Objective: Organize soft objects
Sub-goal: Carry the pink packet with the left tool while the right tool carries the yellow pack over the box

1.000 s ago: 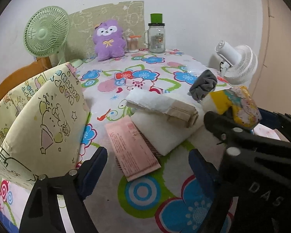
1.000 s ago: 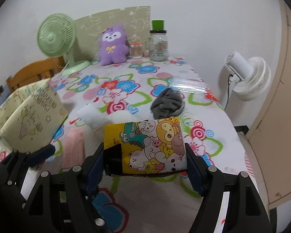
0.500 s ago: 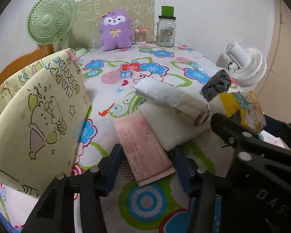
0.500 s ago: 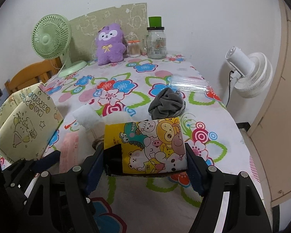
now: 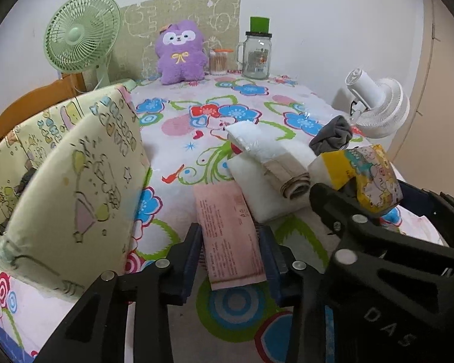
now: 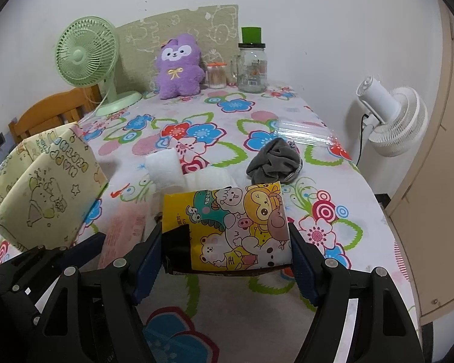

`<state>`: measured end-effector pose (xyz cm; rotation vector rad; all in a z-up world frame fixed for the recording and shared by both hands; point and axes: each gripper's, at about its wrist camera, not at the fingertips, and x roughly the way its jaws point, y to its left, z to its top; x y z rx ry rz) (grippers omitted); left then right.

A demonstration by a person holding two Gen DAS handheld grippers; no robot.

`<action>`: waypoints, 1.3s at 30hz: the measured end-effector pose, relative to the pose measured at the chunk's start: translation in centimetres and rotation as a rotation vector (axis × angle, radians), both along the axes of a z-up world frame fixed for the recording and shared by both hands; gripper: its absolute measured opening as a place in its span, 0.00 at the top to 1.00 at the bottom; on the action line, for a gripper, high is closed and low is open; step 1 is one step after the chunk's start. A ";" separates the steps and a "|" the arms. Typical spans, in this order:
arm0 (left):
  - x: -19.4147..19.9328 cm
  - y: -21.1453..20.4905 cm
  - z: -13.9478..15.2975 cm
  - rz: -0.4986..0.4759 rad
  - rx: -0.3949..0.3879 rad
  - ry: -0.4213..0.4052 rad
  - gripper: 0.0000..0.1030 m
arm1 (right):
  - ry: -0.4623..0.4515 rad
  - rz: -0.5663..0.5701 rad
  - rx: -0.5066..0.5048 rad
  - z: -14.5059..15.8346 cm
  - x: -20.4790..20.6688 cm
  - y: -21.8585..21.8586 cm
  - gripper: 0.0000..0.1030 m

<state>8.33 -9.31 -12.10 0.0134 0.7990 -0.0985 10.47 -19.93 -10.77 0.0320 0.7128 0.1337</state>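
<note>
My left gripper point(image 5: 231, 251) straddles a pink soft packet point(image 5: 227, 230) lying flat on the flowered tablecloth. Its jaws are closing and the blue pads touch the packet's two long edges. In the right wrist view the same pink packet point(image 6: 124, 227) lies at lower left. My right gripper point(image 6: 227, 242) is shut on a yellow cartoon-printed tissue pack point(image 6: 236, 224), held above the table. A white folded bundle point(image 5: 266, 151) and a crumpled grey cloth point(image 6: 274, 160) lie further in. A purple plush toy point(image 5: 180, 51) sits at the back.
A pale yellow fabric storage box point(image 5: 69, 175) stands open at the left. At the back are a green fan point(image 5: 81, 36), a glass jar mug point(image 5: 255, 57) and a swab jar point(image 5: 218, 62). A white fan point(image 6: 390, 118) stands off the table's right edge. A clear plastic bag point(image 6: 302, 133) lies beyond the grey cloth.
The left gripper's jaws went from wide open to closed in on the pink packet's edges. The right gripper kept its hold on the cartoon pack and stayed put.
</note>
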 end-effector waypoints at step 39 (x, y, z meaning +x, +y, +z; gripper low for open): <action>-4.6 -0.4 8.5 -0.072 -0.003 -0.145 0.62 | -0.132 -0.048 0.014 8.1 -5.7 0.3 0.25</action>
